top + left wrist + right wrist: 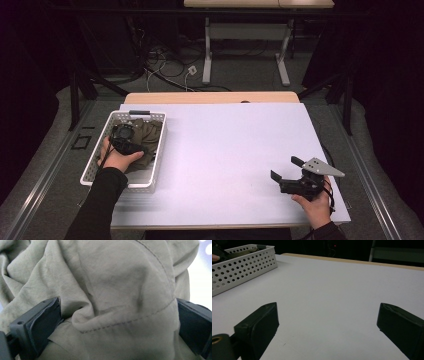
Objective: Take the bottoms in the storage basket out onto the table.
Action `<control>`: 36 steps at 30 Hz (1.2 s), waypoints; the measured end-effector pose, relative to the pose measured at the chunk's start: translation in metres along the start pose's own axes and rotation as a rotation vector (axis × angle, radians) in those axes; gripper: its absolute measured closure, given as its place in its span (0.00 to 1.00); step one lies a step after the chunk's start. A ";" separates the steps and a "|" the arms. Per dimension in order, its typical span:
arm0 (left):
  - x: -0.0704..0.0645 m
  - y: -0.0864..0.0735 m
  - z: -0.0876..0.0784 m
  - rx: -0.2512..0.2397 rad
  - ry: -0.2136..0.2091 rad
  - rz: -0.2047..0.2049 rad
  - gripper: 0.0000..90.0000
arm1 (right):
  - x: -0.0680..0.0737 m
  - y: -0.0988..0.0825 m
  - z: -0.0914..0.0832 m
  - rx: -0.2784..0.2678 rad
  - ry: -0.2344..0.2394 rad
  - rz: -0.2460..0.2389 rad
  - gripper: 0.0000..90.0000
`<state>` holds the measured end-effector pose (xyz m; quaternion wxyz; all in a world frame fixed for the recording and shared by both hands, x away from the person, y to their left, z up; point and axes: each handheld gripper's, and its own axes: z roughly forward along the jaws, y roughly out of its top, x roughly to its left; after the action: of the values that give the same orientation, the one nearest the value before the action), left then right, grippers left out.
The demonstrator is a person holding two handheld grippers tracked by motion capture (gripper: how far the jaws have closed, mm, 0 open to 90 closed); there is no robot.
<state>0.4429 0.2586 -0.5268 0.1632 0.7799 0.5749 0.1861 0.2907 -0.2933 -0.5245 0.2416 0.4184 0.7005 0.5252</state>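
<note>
An olive-green cloth (150, 133) lies crumpled in a white perforated basket (93, 166) at the table's left. My left gripper (126, 141) is down inside the basket on top of the cloth. In the left gripper view, the cloth (112, 282) bulges between the jaws, which stand wide apart on either side of a stitched fold, so my left gripper (117, 322) is open. My right gripper (284, 168) rests open near the front right of the table. Nothing is between the jaws of my right gripper (328, 320), with bare white surface ahead of them.
The white table cover (225, 145) stretches between the basket and the right hand. The basket (242, 267) is at the far left in the right gripper view. Beyond the far wooden edge, cables and a desk frame (207, 55) stand on the floor.
</note>
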 end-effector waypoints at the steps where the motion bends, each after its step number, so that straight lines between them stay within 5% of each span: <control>1: 0.000 0.000 0.001 0.005 -0.003 -0.001 0.00 | 0.000 0.000 0.000 0.002 -0.001 0.001 0.04; 20: 0.000 0.000 0.011 0.027 -0.002 0.010 0.01 | 0.000 0.000 0.001 0.009 0.003 -0.005 0.05; 36: 0.003 -0.003 0.009 0.005 -0.004 -0.009 0.14 | 0.000 -0.001 0.002 0.014 0.009 -0.009 0.06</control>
<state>0.4457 0.2615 -0.5362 0.1633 0.7781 0.5785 0.1824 0.2922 -0.2922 -0.5259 0.2381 0.4146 0.7069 0.5212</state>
